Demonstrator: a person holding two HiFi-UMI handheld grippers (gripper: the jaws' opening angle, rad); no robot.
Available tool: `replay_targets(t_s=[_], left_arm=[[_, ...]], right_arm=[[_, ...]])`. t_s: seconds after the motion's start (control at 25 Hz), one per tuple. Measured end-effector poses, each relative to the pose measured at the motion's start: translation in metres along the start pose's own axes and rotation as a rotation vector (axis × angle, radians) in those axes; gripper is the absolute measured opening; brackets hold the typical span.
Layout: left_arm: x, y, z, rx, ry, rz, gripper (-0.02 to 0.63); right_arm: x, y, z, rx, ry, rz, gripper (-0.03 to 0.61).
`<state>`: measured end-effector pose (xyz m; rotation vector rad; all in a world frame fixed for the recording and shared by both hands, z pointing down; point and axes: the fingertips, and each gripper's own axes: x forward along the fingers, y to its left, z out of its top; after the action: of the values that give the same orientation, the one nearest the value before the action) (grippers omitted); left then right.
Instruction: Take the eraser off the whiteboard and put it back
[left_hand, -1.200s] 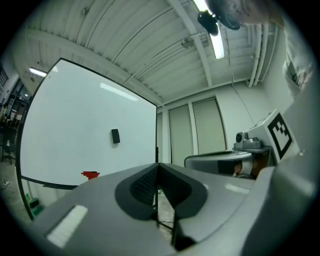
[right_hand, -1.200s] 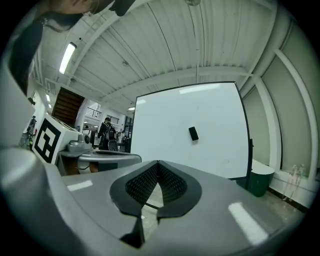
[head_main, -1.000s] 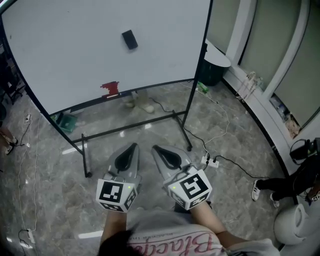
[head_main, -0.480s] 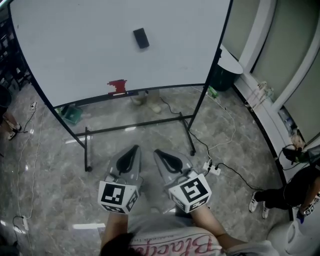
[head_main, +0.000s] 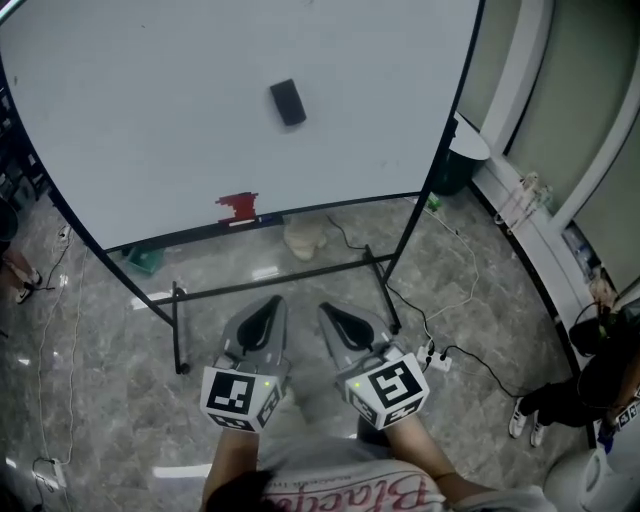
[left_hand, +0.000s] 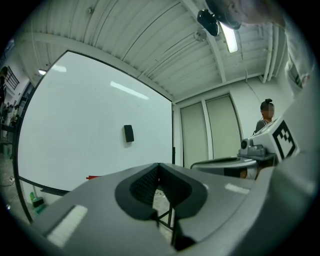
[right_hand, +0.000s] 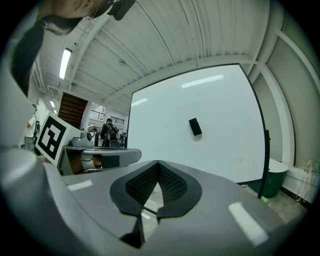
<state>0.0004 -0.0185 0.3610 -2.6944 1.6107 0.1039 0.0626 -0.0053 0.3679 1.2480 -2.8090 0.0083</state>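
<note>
Eraser (head_main: 288, 102), a small black rectangular block stuck to the upper middle of the large white whiteboard (head_main: 140, 110), could be knocked off onto the grey marbled floor (head_main: 100, 330) if either tool reaches it as it is now: the grey left gripper (head_main: 273, 302) and grey right gripper (head_main: 327, 310) each have their jaws pressed together on nothing, well apart from the board. A hard push might also rock the free-standing black frame (head_main: 280, 272). The block sits slightly tilted, matte and dark, with its long side roughly upright and no marks around it.
</note>
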Motion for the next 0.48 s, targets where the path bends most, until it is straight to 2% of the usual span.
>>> replay_targets(t_s=[0.28, 0.48], left_arm=[[0.053, 0.061, 0.014, 0.007, -0.016, -0.036, 0.0], [0.084, 0.096, 0.019, 0.008, -0.023, -0.077, 0.0]], right_arm=[[0.074, -0.025, 0.03, -0.05, -0.05, -0.028, 0.002], [0.122, -0.052, 0.053, -0.066, -0.095, -0.084, 0.002]])
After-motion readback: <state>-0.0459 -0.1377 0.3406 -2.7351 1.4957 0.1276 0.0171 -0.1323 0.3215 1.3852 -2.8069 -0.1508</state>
